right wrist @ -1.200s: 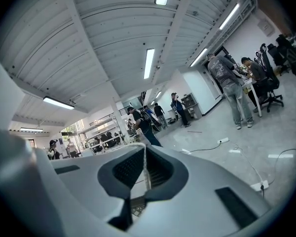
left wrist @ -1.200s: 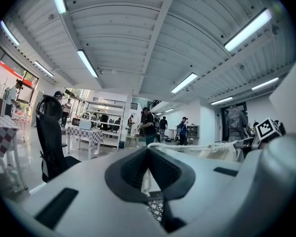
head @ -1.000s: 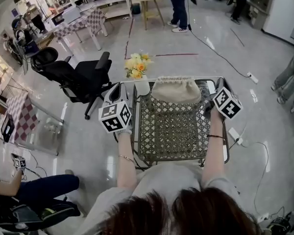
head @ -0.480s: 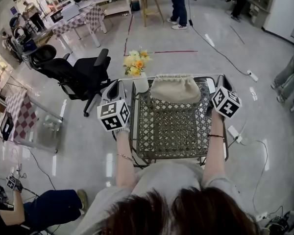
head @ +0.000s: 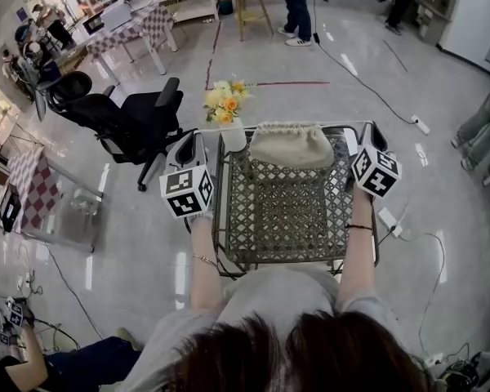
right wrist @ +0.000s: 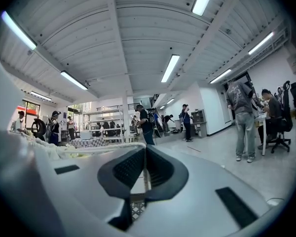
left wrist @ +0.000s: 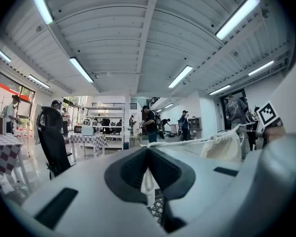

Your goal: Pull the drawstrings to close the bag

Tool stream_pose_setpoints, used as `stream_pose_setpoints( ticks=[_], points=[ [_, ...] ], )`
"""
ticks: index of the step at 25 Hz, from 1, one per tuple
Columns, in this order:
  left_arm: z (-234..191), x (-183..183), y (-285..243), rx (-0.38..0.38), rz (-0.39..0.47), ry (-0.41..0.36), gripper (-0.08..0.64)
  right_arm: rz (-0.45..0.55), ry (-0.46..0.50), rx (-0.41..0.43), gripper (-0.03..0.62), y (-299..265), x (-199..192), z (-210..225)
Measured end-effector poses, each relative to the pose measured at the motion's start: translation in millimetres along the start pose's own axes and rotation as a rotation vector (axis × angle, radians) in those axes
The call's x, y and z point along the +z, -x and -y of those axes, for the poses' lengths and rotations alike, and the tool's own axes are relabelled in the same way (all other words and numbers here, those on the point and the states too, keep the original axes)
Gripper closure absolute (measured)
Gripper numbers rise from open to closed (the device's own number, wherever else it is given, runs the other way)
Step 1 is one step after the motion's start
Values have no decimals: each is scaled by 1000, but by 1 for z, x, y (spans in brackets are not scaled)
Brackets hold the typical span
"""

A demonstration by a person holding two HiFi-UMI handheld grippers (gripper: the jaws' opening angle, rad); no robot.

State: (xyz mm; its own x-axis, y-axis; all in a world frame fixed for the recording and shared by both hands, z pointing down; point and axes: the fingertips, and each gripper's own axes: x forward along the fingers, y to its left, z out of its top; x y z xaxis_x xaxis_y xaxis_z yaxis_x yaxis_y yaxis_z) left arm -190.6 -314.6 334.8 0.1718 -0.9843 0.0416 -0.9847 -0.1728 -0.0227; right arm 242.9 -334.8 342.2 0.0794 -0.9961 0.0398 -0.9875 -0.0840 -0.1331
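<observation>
A beige drawstring bag (head: pixel 291 146) stands at the far end of a metal lattice table (head: pixel 287 219), its mouth gathered. My left gripper (head: pixel 198 143) is off the bag's left side and my right gripper (head: pixel 376 136) off its right side. In the left gripper view the left gripper (left wrist: pixel 148 151) is shut on a white drawstring (left wrist: pixel 187 142) that runs taut to the right, to the bag (left wrist: pixel 223 146). In the right gripper view the right gripper (right wrist: pixel 145 151) is shut on the other drawstring (right wrist: pixel 96 145), which stretches away to the left.
A white vase of yellow flowers (head: pixel 226 109) stands at the table's far left corner, close to the left gripper. A black office chair (head: pixel 131 125) is on the floor to the left. People stand farther off, and a cable (head: pixel 367 88) lies across the floor.
Both grippers keep their places beside the bag, still shut on the cords. A seated person at the lower left has moved mostly out of view.
</observation>
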Motion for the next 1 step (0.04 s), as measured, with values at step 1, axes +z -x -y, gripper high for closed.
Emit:
stream_pose_setpoints(
  ticks=[1],
  points=[
    [0, 1, 0, 1, 1, -2, 534, 1, 4, 0, 566, 0, 1, 0]
  ],
)
